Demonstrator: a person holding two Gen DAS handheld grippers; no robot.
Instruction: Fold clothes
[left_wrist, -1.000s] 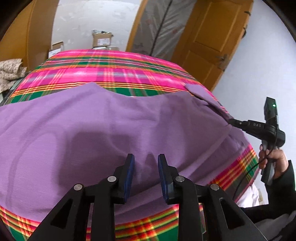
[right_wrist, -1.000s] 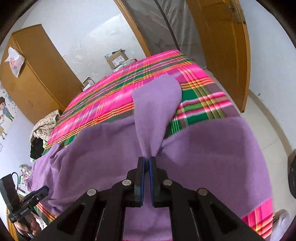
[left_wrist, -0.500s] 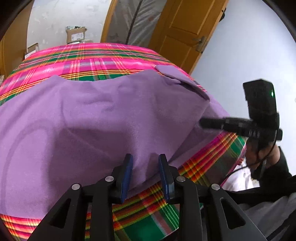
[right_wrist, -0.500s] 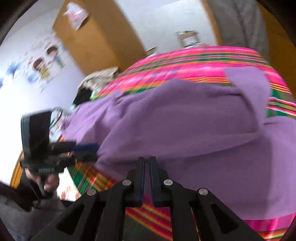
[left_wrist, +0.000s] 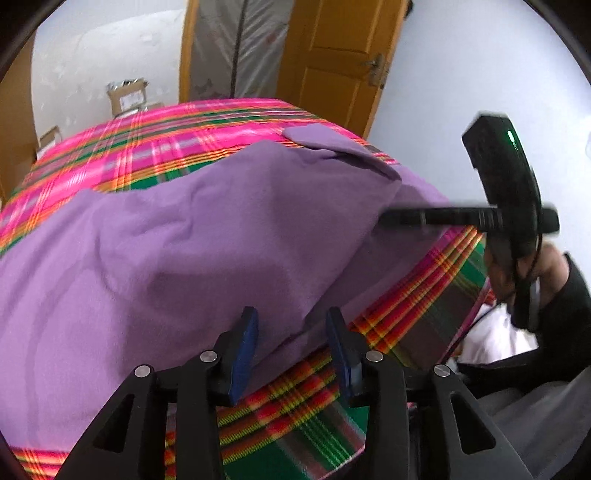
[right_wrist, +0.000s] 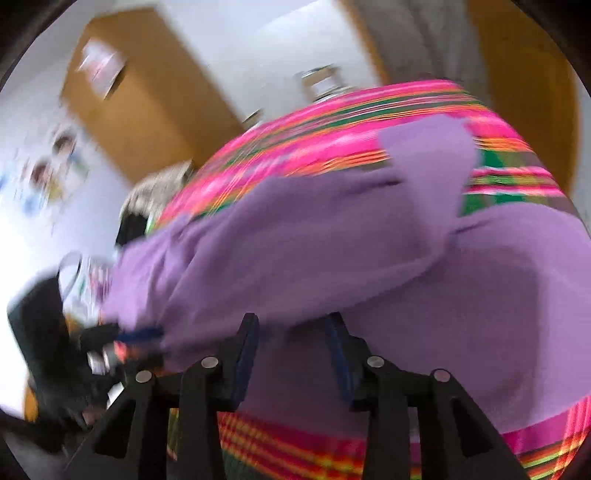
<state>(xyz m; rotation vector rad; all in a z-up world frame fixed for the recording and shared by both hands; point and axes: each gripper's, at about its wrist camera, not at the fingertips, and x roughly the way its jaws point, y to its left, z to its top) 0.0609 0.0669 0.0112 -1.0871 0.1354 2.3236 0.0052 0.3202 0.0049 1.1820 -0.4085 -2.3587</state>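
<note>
A purple garment (left_wrist: 203, 240) lies spread on a bed with a pink and green plaid cover (left_wrist: 166, 129); one sleeve (left_wrist: 325, 138) is folded onto the cover at the far right. My left gripper (left_wrist: 291, 317) is over the garment's near edge with its jaws opening; a fold of cloth lies between them, unpressed. My right gripper (left_wrist: 388, 218) reaches in from the right, its tip at the garment's side. The right wrist view is blurred: the right gripper (right_wrist: 291, 321) has its jaws opening over the purple garment (right_wrist: 369, 258), with the left gripper (right_wrist: 140, 334) at the left.
Cardboard boxes (left_wrist: 127, 96) stand on the floor beyond the bed, beside a wooden door (left_wrist: 340, 62). A wooden wardrobe (right_wrist: 140, 110) and a heap of clothes (right_wrist: 159, 184) are at the bed's far left. A person's hand (left_wrist: 517, 273) holds the right gripper.
My right gripper let go of the sleeve, swung left to the garment's near edge and opened. My left gripper slid right along the near edge and its jaws widened.
</note>
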